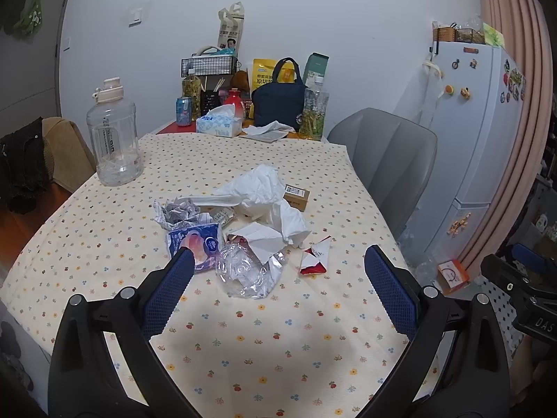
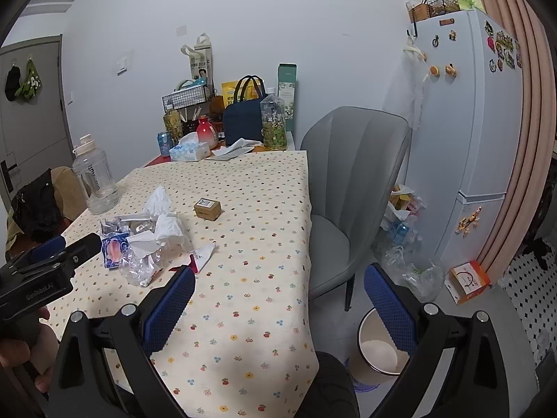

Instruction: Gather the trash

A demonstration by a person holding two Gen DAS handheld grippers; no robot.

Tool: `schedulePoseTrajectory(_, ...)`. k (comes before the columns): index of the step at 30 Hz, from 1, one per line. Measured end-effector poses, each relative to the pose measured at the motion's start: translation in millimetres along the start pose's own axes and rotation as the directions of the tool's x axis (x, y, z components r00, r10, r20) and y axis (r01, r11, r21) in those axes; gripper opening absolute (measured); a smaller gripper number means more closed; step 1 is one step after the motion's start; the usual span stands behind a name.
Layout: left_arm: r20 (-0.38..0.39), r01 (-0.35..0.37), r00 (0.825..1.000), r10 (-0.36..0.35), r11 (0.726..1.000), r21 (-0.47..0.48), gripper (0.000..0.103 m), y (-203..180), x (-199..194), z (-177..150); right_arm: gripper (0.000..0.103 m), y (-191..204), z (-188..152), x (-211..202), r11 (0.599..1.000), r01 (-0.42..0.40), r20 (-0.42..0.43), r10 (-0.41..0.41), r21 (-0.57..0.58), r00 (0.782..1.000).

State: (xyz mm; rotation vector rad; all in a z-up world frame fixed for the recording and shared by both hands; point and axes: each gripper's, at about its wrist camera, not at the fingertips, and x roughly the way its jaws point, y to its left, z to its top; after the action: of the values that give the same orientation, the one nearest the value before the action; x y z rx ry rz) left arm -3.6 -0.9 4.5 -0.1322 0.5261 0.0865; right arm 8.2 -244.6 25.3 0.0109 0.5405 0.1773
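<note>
We saw trash pile (image 1: 243,230) uncollected on table (image 1: 104,244); bin (image 2: 379,351) seemingly near-empty, view partial. Left gripper (image 1: 278,271), right gripper (image 2: 280,291) spread wide, holding nothing. All remained.

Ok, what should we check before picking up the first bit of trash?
1. Left gripper open: ok.
2. Right gripper open: ok.
3. Nothing held between either gripper's fingers: ok.
4. Trash reachable: ok, the crushed plastic bottle lies just ahead of the left gripper.
5. Bin ready: ok, on the floor beside the table, open top.
6. Room left in the bin: cannot tell.
</note>
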Motion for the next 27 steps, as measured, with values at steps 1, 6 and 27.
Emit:
schedulePoseTrajectory(1,0.0,-0.002,1.0,0.002,1.0,0.001,0.097,-0.7,-0.3,0.3,0.095,-0.3,-0.3,0.6,1.0,0.002,-0.002,-0.002,0.0,1.0)
schedulePoseTrajectory(6,-0.004,0.004,1.0,-0.004,1.0,0.001,0.097,-0.7,-0.1,0.8,0.095,-1.5,-0.7,3.3,1.0,0.005,-0.013,-0.005,0.004,1.0)
schedulePoseTrajectory(27,-0.011,0.015,1.0,-0.015,1.0,0.017,0.097,-3.7,0.8,1.1,0.095,-6.2,-1.7,4.6,1.0,0.013,-0.015,-0.013,0.011,1.0)
